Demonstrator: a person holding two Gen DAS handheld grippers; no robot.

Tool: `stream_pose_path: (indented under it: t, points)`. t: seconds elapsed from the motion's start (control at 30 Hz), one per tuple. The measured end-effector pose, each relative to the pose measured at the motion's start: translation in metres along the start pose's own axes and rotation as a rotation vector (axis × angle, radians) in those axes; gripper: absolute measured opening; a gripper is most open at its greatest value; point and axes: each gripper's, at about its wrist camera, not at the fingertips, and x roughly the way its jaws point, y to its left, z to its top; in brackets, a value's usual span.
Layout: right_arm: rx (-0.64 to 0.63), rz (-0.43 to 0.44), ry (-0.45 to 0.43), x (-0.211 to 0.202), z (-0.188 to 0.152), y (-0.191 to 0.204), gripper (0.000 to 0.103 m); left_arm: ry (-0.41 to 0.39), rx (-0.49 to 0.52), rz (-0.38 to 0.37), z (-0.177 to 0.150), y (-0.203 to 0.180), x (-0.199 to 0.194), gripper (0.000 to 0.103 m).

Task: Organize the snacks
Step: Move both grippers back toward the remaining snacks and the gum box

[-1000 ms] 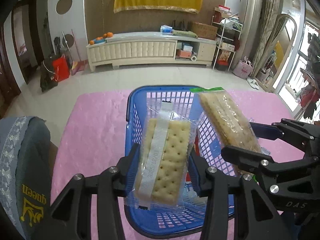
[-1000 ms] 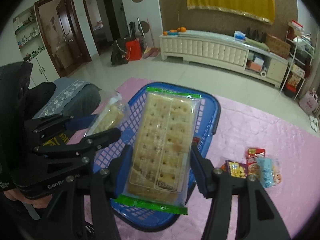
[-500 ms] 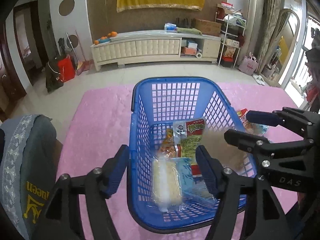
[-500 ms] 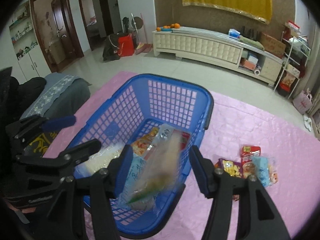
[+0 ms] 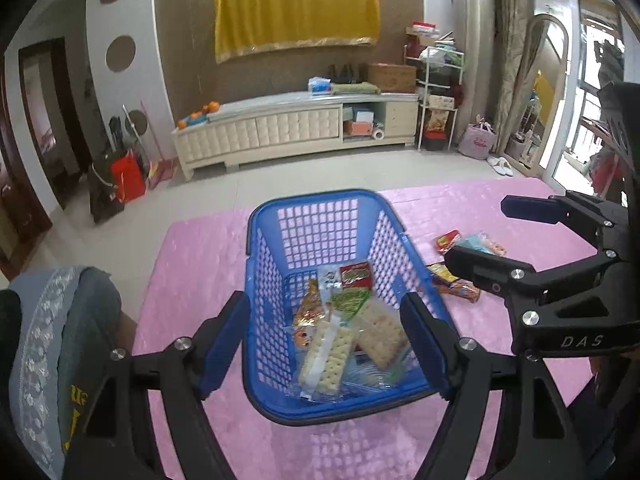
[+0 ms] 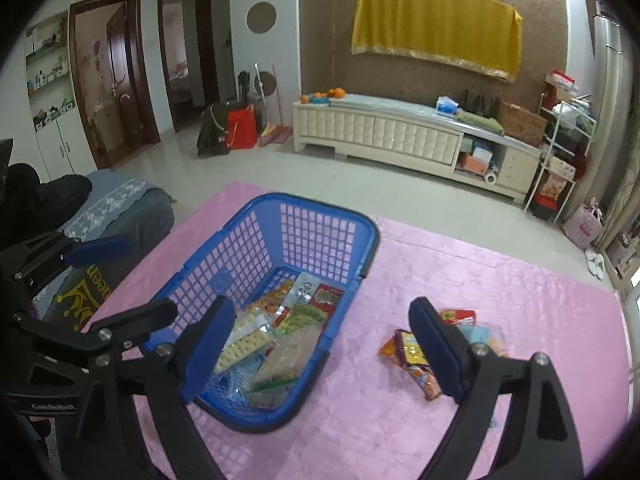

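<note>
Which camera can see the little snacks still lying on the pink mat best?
The right wrist view. There the loose snack packets lie close and mostly in the open on the pink mat beside the blue basket. In the left wrist view, the packets sit off to the side, partly behind the right gripper.

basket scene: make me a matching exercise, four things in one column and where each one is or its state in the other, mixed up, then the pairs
Things
1. cracker packs
2. loose snack packets
3. blue basket
4. left tool

Places or states
A. standing on the pink cloth
B. lying on the cloth beside the basket, on its right
C. lying inside the basket
D. open and empty, above the basket's near end

Pairs: 1-C, 2-B, 3-A, 4-D
</note>
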Motion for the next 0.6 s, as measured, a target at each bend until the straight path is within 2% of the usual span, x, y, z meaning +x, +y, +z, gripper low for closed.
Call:
stream_pose_path:
  t: [0.2,0.47,0.57,0.6]
  points:
    - [0.006,-0.017,-0.037,-0.033,-0.006,-0.018,0.091,-0.026,0.015,-0.021,0.005,-0.025,-0.014,0.083]
    - [0.004,-0.098,-0.082,-0.071,-0.019,-0.053,0.091,-0.033,0.095,-0.035,0.01,-0.077,-0.017,0.088]
    - [0.053,-0.094,-0.078,-0.08,-0.021,-0.072,0.091,-0.031,0.102,-0.062,0.015,-0.092,-0.011,0.096]
    - [0.065,-0.107,-0.085,-0.083,-0.023,-0.08,0.091,-0.029,0.104,-0.065,0.016,-0.095,-0.009,0.103]
